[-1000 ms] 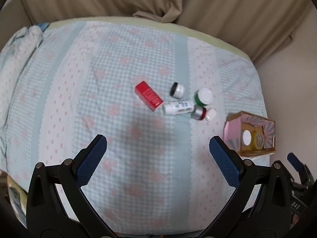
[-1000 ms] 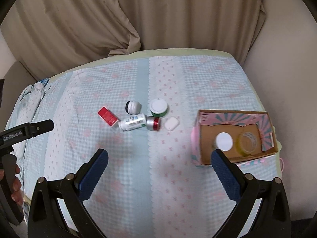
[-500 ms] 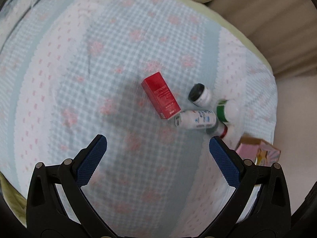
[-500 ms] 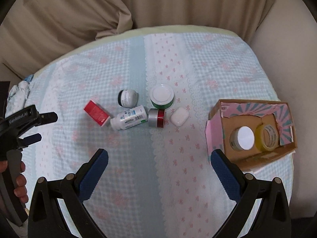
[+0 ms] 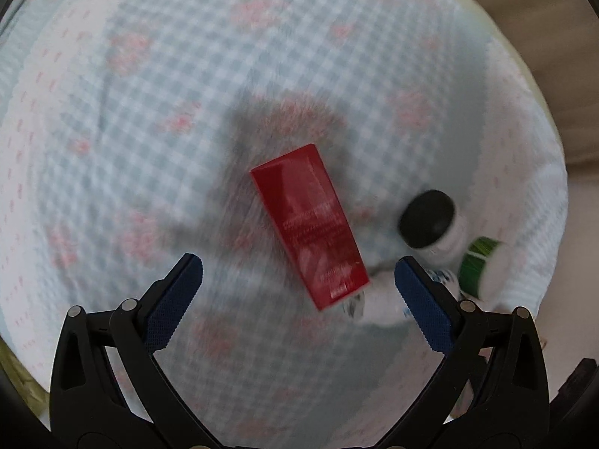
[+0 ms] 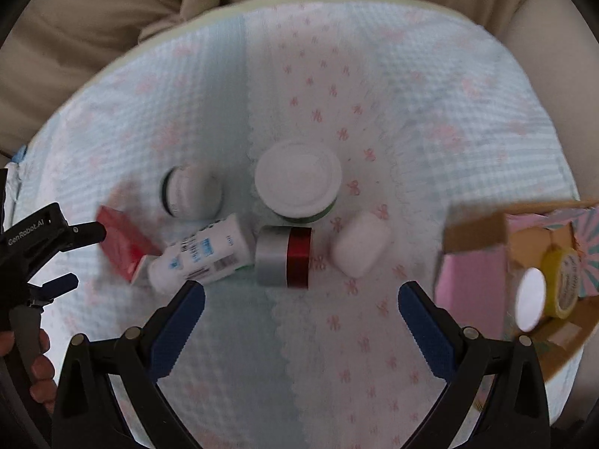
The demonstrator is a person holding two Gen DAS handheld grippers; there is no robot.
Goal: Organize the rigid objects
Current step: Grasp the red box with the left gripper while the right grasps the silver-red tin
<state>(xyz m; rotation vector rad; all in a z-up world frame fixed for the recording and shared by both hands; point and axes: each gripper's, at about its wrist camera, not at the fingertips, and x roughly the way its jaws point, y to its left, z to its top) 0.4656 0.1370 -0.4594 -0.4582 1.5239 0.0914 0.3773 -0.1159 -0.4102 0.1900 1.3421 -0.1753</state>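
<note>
A red box [image 5: 309, 224] lies flat on the checked cloth, just ahead of my open, empty left gripper [image 5: 297, 275]. In the right wrist view the red box [image 6: 121, 243] lies beside a white bottle on its side [image 6: 202, 256], a silver-and-red jar [image 6: 286, 256], a white-lidded green jar [image 6: 297, 181], a black-lidded jar [image 6: 191, 191] and a small white case [image 6: 361, 249]. My right gripper [image 6: 301, 299] is open and empty, just short of the silver-and-red jar. The left gripper [image 6: 48, 254] shows at the left, next to the red box.
A pink cardboard box [image 6: 479, 280] stands at the right edge of the bed, holding a white-lidded jar [image 6: 529, 303] and a yellow tape roll [image 6: 563, 286]. Beige curtain [image 6: 112, 30] hangs behind. The black-lidded jar [image 5: 430, 220] and green jar [image 5: 481, 265] sit right of the red box.
Both grippers have moved down and closer to the cluster. The red box now fills the middle of the left wrist view. Nothing was gripped.
</note>
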